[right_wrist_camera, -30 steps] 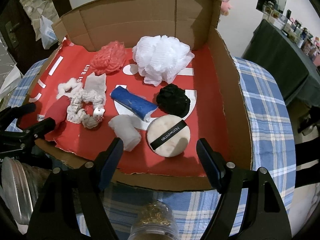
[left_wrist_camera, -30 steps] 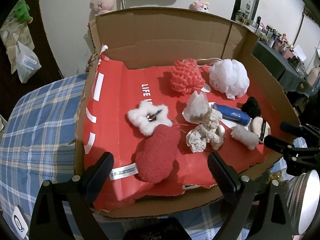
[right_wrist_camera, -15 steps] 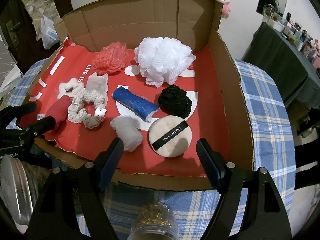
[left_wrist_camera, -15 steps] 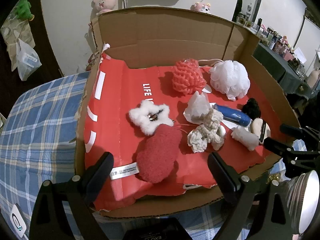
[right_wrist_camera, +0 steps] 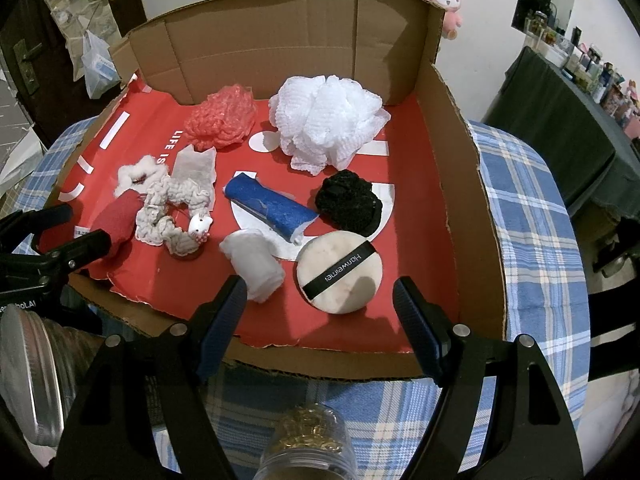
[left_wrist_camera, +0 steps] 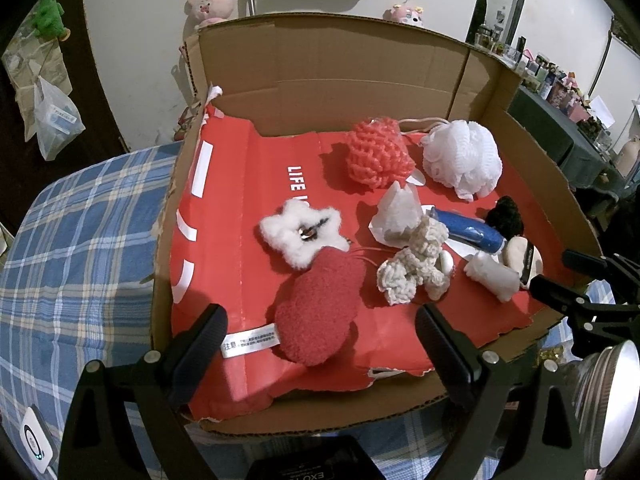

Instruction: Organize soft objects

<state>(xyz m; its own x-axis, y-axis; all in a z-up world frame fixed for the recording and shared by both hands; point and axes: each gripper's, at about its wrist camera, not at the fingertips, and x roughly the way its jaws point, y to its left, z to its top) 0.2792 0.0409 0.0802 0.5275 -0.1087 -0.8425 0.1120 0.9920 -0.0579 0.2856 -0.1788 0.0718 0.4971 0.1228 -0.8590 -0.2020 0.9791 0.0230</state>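
A low cardboard box with a red liner holds several soft things. Nearest my left gripper lies a fuzzy red pad, with a white fluffy star, a cream scrunchie, a coral mesh puff and a white mesh puff beyond. My left gripper hovers open at the box's near edge, empty. My right gripper is open too, over the near edge, just short of a round beige powder puff and a white roll. A blue roll and a black puff lie behind.
The box sits on a table under a blue plaid cloth. A clear jar with gold contents stands just below my right gripper. A metal lid is at the left view's right edge. Plush toys hang on the wall behind.
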